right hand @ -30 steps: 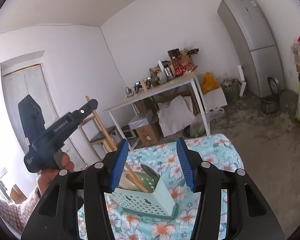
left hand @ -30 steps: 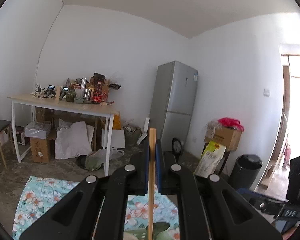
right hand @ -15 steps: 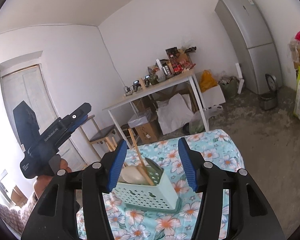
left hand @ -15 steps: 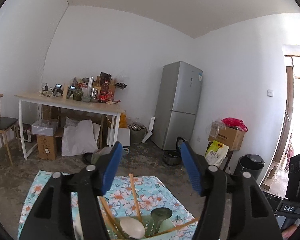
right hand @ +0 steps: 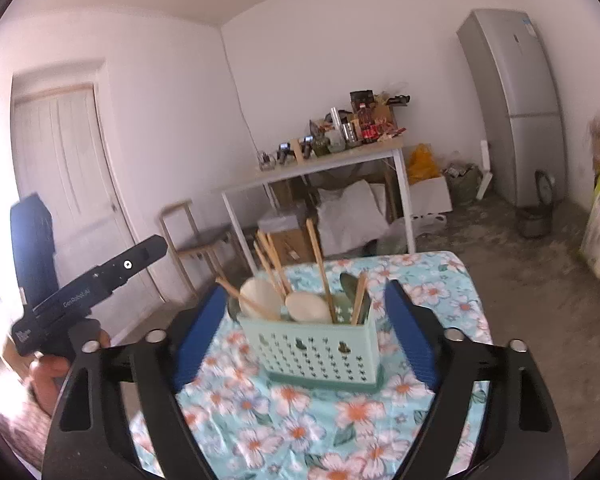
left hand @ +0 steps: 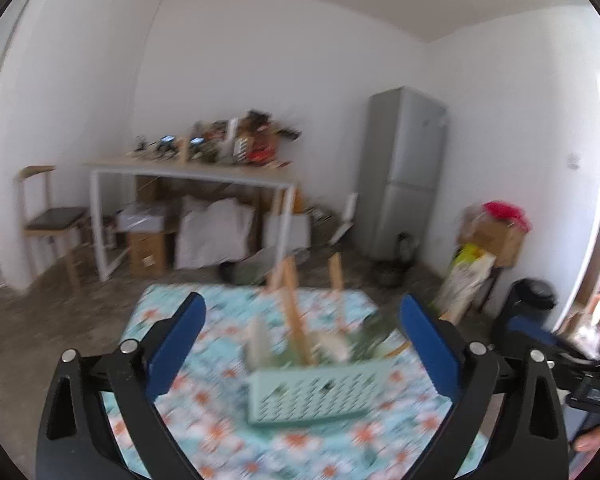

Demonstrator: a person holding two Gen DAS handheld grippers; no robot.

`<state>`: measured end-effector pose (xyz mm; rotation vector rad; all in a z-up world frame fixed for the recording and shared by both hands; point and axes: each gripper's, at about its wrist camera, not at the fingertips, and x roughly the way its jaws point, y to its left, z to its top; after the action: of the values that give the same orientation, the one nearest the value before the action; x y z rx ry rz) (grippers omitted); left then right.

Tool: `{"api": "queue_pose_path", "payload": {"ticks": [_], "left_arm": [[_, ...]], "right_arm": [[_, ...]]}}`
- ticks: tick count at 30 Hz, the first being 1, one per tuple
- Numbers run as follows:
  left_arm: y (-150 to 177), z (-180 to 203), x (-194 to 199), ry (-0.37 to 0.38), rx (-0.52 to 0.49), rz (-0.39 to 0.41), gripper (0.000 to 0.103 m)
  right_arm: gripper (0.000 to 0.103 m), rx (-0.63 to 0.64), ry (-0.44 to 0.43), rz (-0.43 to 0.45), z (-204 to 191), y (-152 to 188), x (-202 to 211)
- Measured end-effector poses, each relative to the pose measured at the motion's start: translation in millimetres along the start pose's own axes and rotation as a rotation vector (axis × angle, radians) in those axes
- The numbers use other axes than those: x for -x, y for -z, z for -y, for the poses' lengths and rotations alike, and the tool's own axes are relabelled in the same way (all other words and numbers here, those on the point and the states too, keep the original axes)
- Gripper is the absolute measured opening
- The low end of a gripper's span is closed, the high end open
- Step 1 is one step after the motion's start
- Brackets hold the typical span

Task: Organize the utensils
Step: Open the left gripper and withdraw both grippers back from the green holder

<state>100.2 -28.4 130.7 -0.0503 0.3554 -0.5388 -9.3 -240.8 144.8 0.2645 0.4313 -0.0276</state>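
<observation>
Floral tablecloth (right hand: pixel 356 412) under mint perforated caddy (right hand: pixel 314 350) bristling with chopsticks (right hand: pixel 320 264) and spoons (right hand: pixel 308 307), both grippers' fingers spread, empty.

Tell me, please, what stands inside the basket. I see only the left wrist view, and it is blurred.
Observer: The mint basket holds several wooden chopsticks, two pale spoons and at least one dark green spoon.
Operator: Does the basket stand upright?
Observer: Yes, upright on the floral cloth, framed between the open jaws of the right gripper.
Operator: Where is my left gripper?
Observer: The left gripper is off to the left of the basket, clearly apart from it, and it holds nothing.
</observation>
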Motion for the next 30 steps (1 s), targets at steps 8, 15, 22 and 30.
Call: {"api": "queue_pose_path", "payload": {"ticks": [8, 15, 22, 30], "left_arm": [[47.0, -10.5, 5.3, -0.177, -0.011, -0.171, 0.097], [70.3, -14.6, -1.5, -0.311, -0.005, -0.244, 0.097], [77.3, -16.9, -5.3, -0.363, 0.0, -0.25, 0.097], [76.4, -23.5, -13.1, -0.413, 0.037, -0.235, 0.097]], "right_arm": [[0.095, 0.053, 0.143, -0.092, -22.5, 33.7, -7.5], [0.095, 0.082, 0.314, -0.139, -25.9, 46.9, -11.3], [0.095, 0.092, 0.442, -0.175, -23.2, 57.8, -20.2], [0.095, 0.103, 0.47, -0.202, -19.3, 60.7, -31.3]]}}
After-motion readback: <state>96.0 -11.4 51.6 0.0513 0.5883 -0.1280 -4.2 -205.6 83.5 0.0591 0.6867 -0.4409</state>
